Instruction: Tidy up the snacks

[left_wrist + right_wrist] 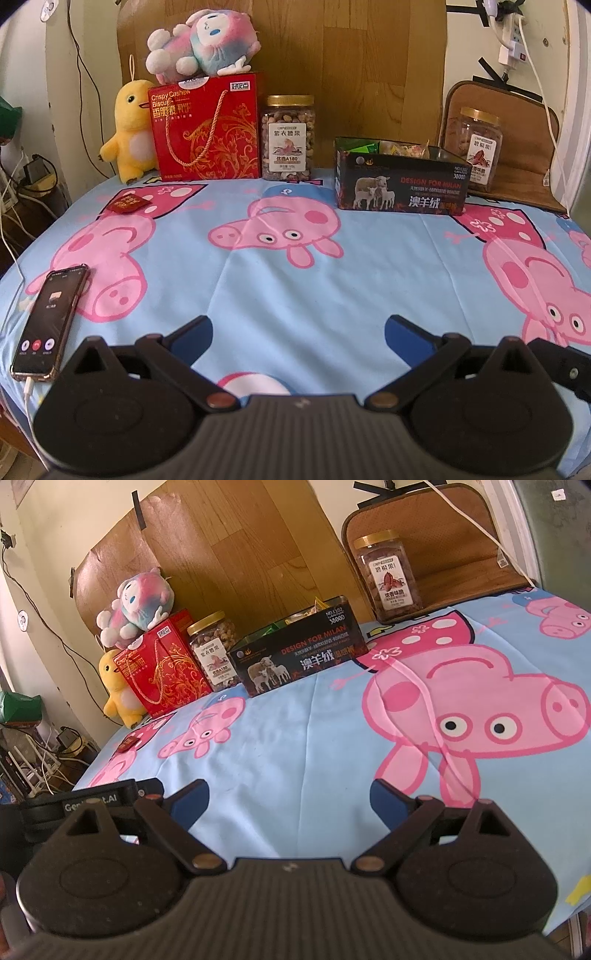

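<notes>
A black open-top box (400, 182) (299, 653) holding several wrapped snacks stands at the back of the table. One small red snack packet (126, 204) (129, 743) lies alone on the cloth at the back left. A red biscuit gift bag (205, 127) (166, 668) and a gold-lidded nut jar (289, 138) (216, 650) stand left of the box; a second nut jar (476, 147) (389, 578) stands to its right. My left gripper (298, 332) and right gripper (290, 799) hover open over the near cloth, nothing between the fingers.
A phone (50, 323) on a cable lies at the near left edge. A yellow plush duck (127, 138) (118, 690) stands beside the bag and a pink-blue plush (201, 40) (136, 607) sits on it. The cartoon-pig cloth (295, 280) covers the table. A brown cushion (517, 147) leans back right.
</notes>
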A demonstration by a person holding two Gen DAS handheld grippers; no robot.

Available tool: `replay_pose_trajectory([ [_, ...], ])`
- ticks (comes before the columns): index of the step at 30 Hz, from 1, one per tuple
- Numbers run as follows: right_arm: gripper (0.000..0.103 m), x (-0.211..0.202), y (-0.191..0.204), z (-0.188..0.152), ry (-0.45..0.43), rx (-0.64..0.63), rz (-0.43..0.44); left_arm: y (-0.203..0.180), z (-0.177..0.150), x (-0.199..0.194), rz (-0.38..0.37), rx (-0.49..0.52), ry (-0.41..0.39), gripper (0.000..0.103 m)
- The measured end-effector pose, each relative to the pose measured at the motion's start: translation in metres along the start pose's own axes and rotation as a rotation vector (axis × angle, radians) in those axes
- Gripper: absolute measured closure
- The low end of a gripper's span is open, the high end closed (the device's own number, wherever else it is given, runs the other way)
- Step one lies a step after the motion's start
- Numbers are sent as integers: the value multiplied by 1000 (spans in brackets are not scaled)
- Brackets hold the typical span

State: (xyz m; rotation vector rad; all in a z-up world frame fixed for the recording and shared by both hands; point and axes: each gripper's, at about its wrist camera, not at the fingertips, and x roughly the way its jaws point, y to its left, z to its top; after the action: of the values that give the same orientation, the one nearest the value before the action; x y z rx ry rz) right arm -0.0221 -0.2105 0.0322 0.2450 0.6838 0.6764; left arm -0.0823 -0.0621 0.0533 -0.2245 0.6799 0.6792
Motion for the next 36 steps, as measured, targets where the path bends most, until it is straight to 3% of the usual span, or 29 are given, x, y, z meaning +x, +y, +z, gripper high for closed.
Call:
replay_pose_trajectory([
  [13, 7, 0, 0, 0, 1, 0, 1, 0, 2, 0, 23, 9, -6, 0],
  [36, 7, 0, -3, 1, -3, 2, 3, 1, 1, 2, -15, -25, 18, 0],
])
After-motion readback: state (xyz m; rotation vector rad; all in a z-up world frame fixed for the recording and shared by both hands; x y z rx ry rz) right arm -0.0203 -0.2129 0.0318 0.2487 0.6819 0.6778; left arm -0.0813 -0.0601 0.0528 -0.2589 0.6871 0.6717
